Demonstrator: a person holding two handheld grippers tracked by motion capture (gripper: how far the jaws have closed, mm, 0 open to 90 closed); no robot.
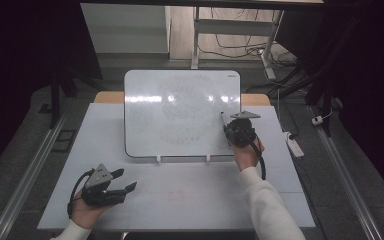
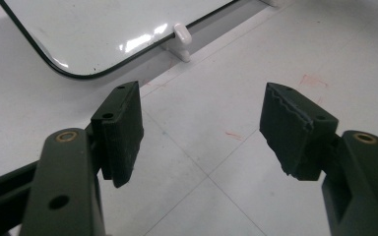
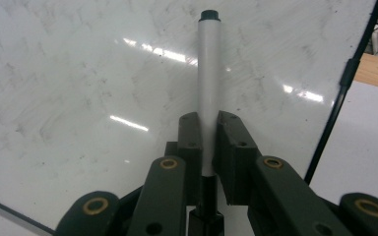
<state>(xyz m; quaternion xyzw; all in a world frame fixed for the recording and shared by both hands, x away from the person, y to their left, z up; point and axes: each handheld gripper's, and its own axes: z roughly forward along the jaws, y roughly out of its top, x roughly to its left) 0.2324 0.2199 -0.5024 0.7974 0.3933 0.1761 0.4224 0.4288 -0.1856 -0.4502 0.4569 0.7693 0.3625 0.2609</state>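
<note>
A whiteboard [image 1: 180, 112] stands tilted on two small white feet at the back of the table, its surface smeared with faint erased marks. My right gripper [image 1: 236, 131] is at the board's right side, shut on a white marker [image 3: 209, 93] with a dark tip. The marker [image 1: 223, 120] points up at the board [image 3: 78, 88], with its tip close to or on the surface. My left gripper [image 1: 125, 181] rests low at the front left of the table, open with nothing between its pads [image 2: 123, 130]. The board's lower corner [image 2: 78, 29] lies beyond it.
The white table [image 1: 180, 195] has faint red marks near its middle. A white foot of the board [image 2: 182, 42] stands ahead of the left gripper. A power strip [image 1: 294, 145] and cables lie on the floor to the right; a metal frame stands behind.
</note>
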